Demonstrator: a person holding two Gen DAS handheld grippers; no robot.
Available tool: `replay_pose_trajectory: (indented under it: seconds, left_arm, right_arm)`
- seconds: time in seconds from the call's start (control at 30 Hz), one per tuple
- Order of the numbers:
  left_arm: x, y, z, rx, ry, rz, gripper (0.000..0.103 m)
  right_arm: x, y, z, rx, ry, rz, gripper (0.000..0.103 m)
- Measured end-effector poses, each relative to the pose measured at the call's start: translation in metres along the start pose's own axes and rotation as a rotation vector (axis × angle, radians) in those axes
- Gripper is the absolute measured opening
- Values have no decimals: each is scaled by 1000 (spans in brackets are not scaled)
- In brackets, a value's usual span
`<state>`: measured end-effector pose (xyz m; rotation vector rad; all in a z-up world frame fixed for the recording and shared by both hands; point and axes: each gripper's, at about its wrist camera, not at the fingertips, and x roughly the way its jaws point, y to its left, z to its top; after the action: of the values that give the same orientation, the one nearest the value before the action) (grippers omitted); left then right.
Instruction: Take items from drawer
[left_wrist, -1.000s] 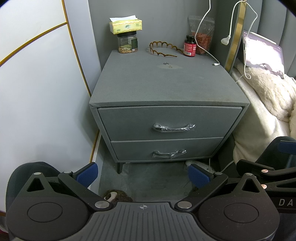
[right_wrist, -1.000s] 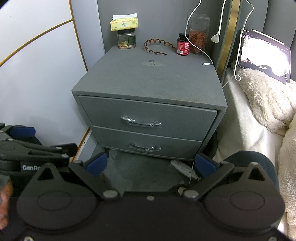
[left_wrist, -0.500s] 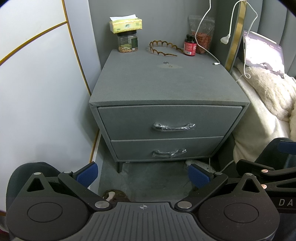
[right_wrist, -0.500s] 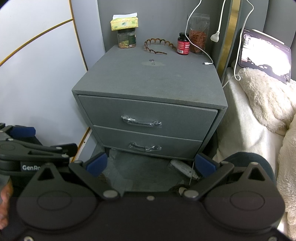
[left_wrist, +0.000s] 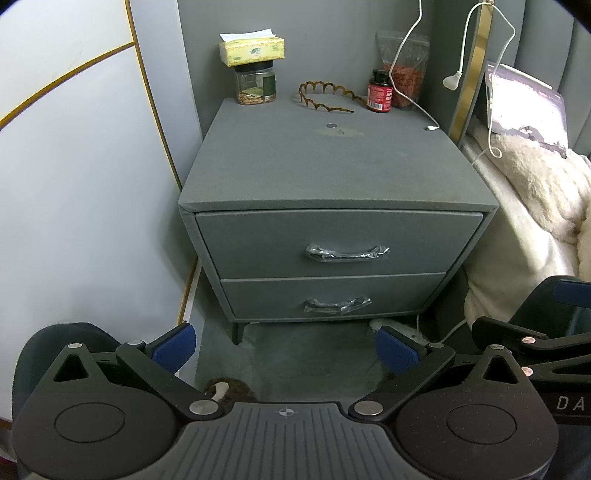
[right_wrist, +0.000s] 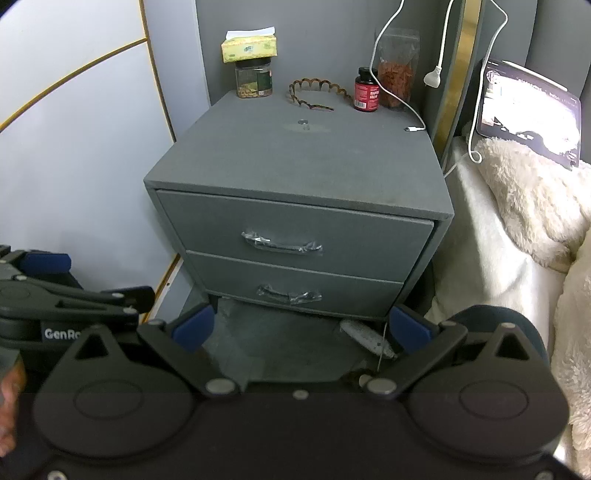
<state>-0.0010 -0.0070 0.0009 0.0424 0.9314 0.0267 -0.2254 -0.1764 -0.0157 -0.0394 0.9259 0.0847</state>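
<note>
Nothing has shifted since a second ago: both views frame the grey nightstand (left_wrist: 332, 162) just as before, and both pairs of tongs hang where they were. Its top drawer (left_wrist: 340, 242) and bottom drawer (left_wrist: 332, 295) are both closed, each with a plastic-wrapped handle (left_wrist: 347, 253) at the middle of its front. The left tongs (left_wrist: 284, 345) are spread wide and hold nothing, low in front of the bottom drawer and clear of it. The right tongs (right_wrist: 301, 326) are likewise spread and empty, just below the bottom drawer's front. At the back of the surface stand a jar (left_wrist: 256, 84) with a tissue box (left_wrist: 252, 50) on its lid, a wavy headband (left_wrist: 325, 99), a red bottle (left_wrist: 379, 92) and a bag (left_wrist: 404, 70). A white cable (left_wrist: 406, 48) hangs down to the surface. A fluffy blanket (left_wrist: 535, 177) lies on the bed to the right.
</note>
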Motion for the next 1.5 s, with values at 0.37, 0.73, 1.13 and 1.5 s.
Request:
replay_pose_trajectory:
  seconds: [0.37, 0.73, 1.13, 1.5]
  left_arm:
    - [-1, 0, -1, 0, 2, 0, 103]
    - [-1, -1, -1, 0, 2, 1, 103]
    - [-1, -1, 1, 1, 3, -1, 103]
    - [-2, -1, 1, -4, -1, 0, 103]
  right_arm:
    - [-1, -1, -1, -1, 2, 2, 103]
    - [0, -1, -1, 0, 2, 3, 103]
    - [0, 0, -1, -4, 2, 3, 103]
    - [-1, 1, 0, -7, -2, 0, 103]
